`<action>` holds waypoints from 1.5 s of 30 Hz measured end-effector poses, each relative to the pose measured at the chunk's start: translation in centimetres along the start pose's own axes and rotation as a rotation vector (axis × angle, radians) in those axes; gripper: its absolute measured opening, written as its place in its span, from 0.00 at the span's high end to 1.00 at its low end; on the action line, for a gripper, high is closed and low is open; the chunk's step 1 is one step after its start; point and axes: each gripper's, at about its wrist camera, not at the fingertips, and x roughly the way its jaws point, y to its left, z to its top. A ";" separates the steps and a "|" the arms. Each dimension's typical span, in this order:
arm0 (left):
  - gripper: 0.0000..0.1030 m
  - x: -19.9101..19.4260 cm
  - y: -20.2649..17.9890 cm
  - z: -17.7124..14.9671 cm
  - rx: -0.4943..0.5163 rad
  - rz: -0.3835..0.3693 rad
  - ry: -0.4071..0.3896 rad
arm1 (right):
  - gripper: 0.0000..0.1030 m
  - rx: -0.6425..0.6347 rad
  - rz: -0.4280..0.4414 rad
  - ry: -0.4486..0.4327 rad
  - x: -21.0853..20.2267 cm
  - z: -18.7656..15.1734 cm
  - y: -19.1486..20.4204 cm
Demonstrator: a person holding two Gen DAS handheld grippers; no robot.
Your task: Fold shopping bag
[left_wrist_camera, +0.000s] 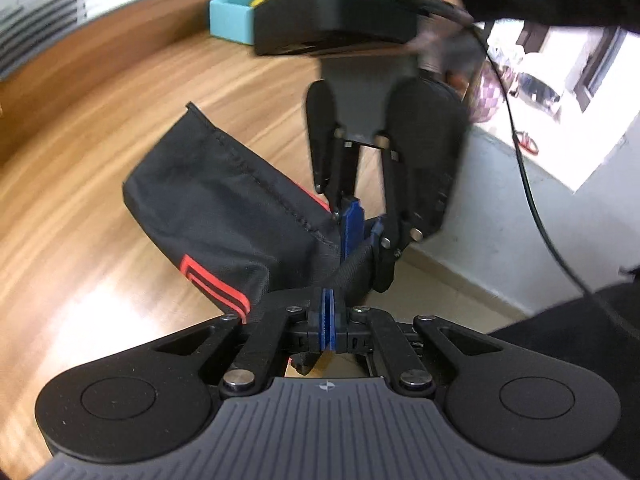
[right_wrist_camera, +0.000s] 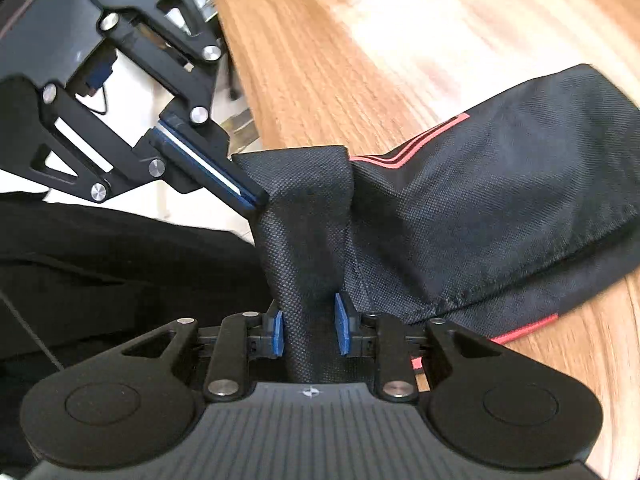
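Worktop: we see pale wood grain (left_wrist_camera: 100, 208) filling the left of the left wrist view.
Room: white wall and tiled floor at right.
Container: turquoise box (left_wrist_camera: 232, 20), upper middle; contents unclear.
Shopping bag: black with red stripes (right_wrist_camera: 500, 208), lying on the worktop.
Left hand-held gripper (left_wrist_camera: 329, 322): pads pressed together on the bag's strap.
Right hand-held gripper (right_wrist_camera: 309, 330): pads spread, fabric between them.

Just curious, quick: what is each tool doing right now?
Left tool: closed on the black shopping bag.
Right tool: pads apart, bag's strap between them; grip cannot be told.
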 end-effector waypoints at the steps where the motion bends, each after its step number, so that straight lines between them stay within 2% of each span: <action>1: 0.97 0.0 -0.4 0.1 0.035 0.014 0.001 | 0.73 0.015 0.030 0.017 0.0 0.4 -0.7; 4: 0.96 0.9 -2.4 0.7 0.217 0.050 0.055 | 0.73 0.054 0.104 0.048 0.1 1.1 -2.4; 6: 0.96 2.1 -4.3 0.9 0.433 0.122 0.115 | 0.73 0.072 0.166 0.067 0.1 1.2 -3.8; 7: 0.96 2.6 -5.0 1.2 0.507 0.145 0.142 | 0.73 0.072 0.190 0.077 0.2 1.3 -4.3; 11: 0.87 3.9 -5.3 2.5 0.548 0.133 0.187 | 0.73 0.043 0.263 0.115 0.5 1.8 -5.9; 13: 0.69 4.0 -5.5 3.1 0.565 0.137 0.200 | 0.73 0.024 0.300 0.135 0.7 2.0 -6.7; 14: 0.38 3.9 -5.7 3.3 0.573 0.162 0.194 | 0.73 0.009 0.307 0.143 0.7 2.1 -6.8; 15: 0.18 3.6 -5.8 3.3 0.589 0.218 0.168 | 0.73 -0.005 0.317 0.149 0.7 2.1 -6.9; 16: 0.16 3.6 -5.8 3.3 0.601 0.248 0.159 | 0.73 -0.017 0.330 0.153 0.8 2.0 -7.0; 17: 0.16 3.9 -5.6 3.4 0.607 0.231 0.180 | 0.73 -0.030 0.342 0.159 0.9 1.9 -7.2; 19: 0.23 4.4 -5.1 3.6 0.617 0.197 0.222 | 0.73 -0.051 0.354 0.167 1.0 2.1 -7.3; 21: 0.53 5.0 -4.7 3.5 0.629 0.168 0.246 | 0.73 -0.063 0.356 0.171 1.1 2.5 -7.1; 22: 0.60 5.6 -4.4 3.4 0.637 0.145 0.259 | 0.73 -0.069 0.356 0.172 1.1 2.6 -7.0; 24: 0.61 6.7 -3.7 3.1 0.641 0.096 0.278 | 0.73 -0.072 0.355 0.173 1.4 2.9 -6.8; 26: 0.63 7.3 -2.8 3.5 0.591 0.049 0.279 | 0.73 -0.075 0.347 0.175 1.6 2.7 -6.7; 29: 0.69 8.4 -0.9 4.1 0.480 -0.046 0.321 | 0.73 -0.063 0.356 0.166 1.8 2.0 -6.5; 34: 0.70 10.2 2.8 4.2 0.288 -0.206 0.421 | 0.68 -0.037 0.366 0.112 1.5 0.8 -6.3; 36: 0.69 11.0 3.9 4.5 0.247 -0.253 0.445 | 0.64 -0.018 0.355 0.067 1.0 -0.2 -6.2; 37: 0.69 11.4 4.5 4.6 0.223 -0.274 0.453 | 0.56 -0.011 0.343 0.038 0.7 -0.8 -6.2; 40: 0.69 12.3 6.6 4.6 0.114 -0.347 0.474 | 0.51 -0.022 0.271 -0.072 -0.5 -3.5 -5.5; 45: 0.68 13.5 9.0 4.2 -0.019 -0.453 0.513 | 0.47 -0.174 0.103 -0.256 -2.7 -8.5 -1.5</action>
